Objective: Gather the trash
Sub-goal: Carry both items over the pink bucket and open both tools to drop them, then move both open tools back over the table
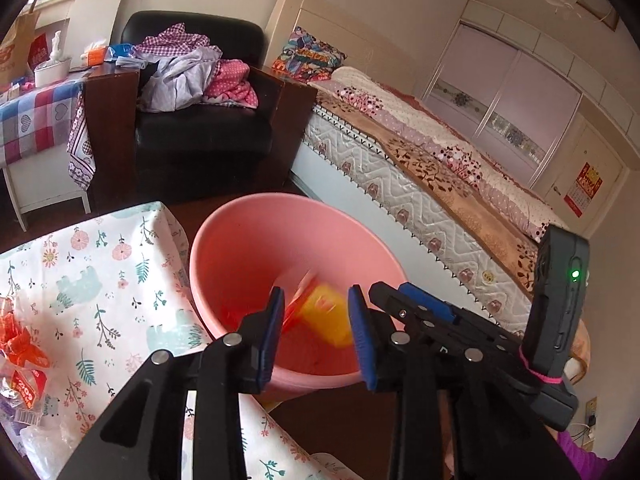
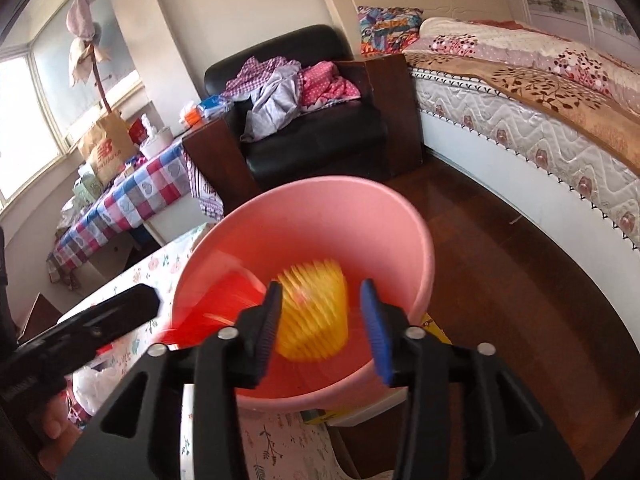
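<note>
A pink bucket point(image 1: 224, 220) point(image 2: 424, 232) stands beside the table's floral cloth point(image 1: 100, 280) point(image 2: 160, 264). Both grippers hang over its mouth. My left gripper point(image 1: 316, 320) is open; a blurred red wrapper point(image 1: 296, 296) point(image 2: 228, 300) is inside the bucket beyond its pads. My right gripper point(image 2: 324, 320) is open too, and a blurred yellow ribbed piece point(image 2: 316, 312) point(image 1: 324, 320) shows between its fingers, loose inside the bucket. Each gripper appears in the other's view: the right gripper point(image 1: 404, 296) from the side, and the left gripper point(image 2: 120, 312) as a dark shape. Orange-and-clear wrappers point(image 1: 20, 352) lie on the cloth.
A black armchair point(image 1: 200, 136) point(image 2: 312, 152) piled with clothes stands behind the bucket. A bed point(image 1: 420, 168) point(image 2: 540, 120) runs along the right, with dark wooden floor point(image 2: 500, 280) between. A checked-cloth table point(image 1: 36, 120) point(image 2: 132, 200) holds bags and boxes at the left. A white plastic bag point(image 2: 92, 384) lies on the floral cloth.
</note>
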The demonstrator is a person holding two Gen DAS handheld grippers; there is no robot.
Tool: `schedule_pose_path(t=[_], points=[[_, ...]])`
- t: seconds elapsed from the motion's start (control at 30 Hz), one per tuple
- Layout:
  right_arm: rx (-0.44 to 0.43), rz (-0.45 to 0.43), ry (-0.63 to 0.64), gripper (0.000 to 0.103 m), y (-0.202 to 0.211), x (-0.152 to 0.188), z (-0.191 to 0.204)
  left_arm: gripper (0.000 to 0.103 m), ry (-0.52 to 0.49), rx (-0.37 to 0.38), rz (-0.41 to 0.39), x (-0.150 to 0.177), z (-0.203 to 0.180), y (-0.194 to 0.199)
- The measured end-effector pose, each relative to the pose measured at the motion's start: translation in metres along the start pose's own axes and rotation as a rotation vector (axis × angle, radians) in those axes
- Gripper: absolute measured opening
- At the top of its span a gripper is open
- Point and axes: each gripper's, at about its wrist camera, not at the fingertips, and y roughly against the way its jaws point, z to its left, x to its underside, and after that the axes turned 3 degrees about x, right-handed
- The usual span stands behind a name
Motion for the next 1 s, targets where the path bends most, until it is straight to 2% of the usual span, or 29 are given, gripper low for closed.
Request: schedule_pose_path(t=[0.23,0.4,0.57,0.73,1.0], points=[[-0.035,-0.022,0.046,0.044,0.023,0.004,0.012,0.036,-0.037,-0.027,-0.093,-0.007,-0.001,0.055],[-0.070,-0.068,0.096,0.044,0.048,0.014,0.034,0.038,-0.057,-0.089,-0.166,-0.005,0.007,0.105],[-0.117,-0.077,0.143,0.044,0.066,0.022,0.059,0.041,-0.070,-0.162,-0.212,0.001,0.019,0.153],[-0.157,-0.057,0.212,0.044,0.077,0.036,0.087,0.042,-0.073,-0.251,-0.245,0.016,0.034,0.195],[-0.228,0.024,0.317,0.044,0.080,0.066,0.131,0.042,-0.026,-0.357,-0.255,0.047,0.066,0.250]])
